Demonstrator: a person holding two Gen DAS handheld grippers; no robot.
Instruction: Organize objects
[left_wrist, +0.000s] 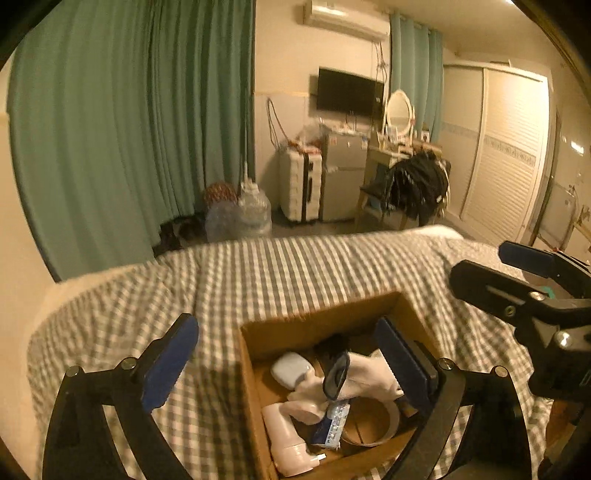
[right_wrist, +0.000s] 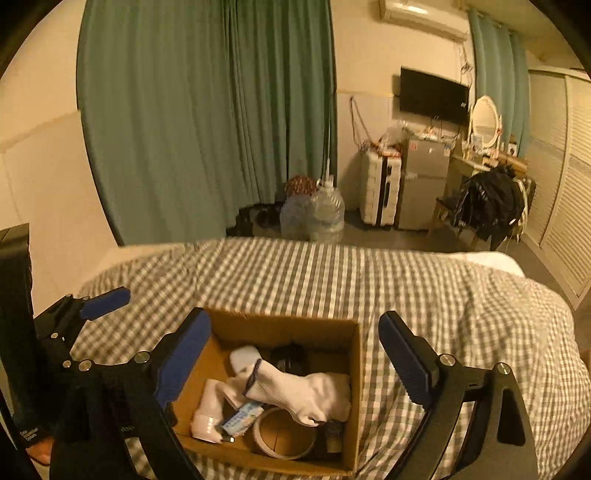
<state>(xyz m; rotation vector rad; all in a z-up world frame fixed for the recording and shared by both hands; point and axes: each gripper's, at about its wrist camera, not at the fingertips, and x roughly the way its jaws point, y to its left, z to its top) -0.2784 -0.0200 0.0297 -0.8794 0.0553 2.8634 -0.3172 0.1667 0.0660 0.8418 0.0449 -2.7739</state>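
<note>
An open cardboard box (left_wrist: 314, 325) (right_wrist: 284, 321) sits on the checked bedspread. It holds a white sock (left_wrist: 365, 376) (right_wrist: 306, 395), a white oval case (left_wrist: 291, 369) (right_wrist: 243, 358), a pale bottle (left_wrist: 284, 435) (right_wrist: 208, 413), a blue tube (left_wrist: 332, 424) (right_wrist: 240, 419), a tape roll (left_wrist: 373, 421) (right_wrist: 284, 432) and a dark object (right_wrist: 290, 356). My left gripper (left_wrist: 288, 362) is open and empty above the box's left edge. My right gripper (right_wrist: 295, 365) is open and empty, straddling the box. The right gripper also shows in the left wrist view (left_wrist: 491, 269).
The checked bedspread (left_wrist: 258, 280) (right_wrist: 424, 295) covers the bed around the box. Beyond the bed stand green curtains (left_wrist: 129, 129), water jugs (right_wrist: 317, 218), a suitcase (right_wrist: 380, 192), a small fridge (right_wrist: 424, 181), a dressing table with a clothes-draped chair (right_wrist: 487, 206), and a wardrobe (left_wrist: 506, 155).
</note>
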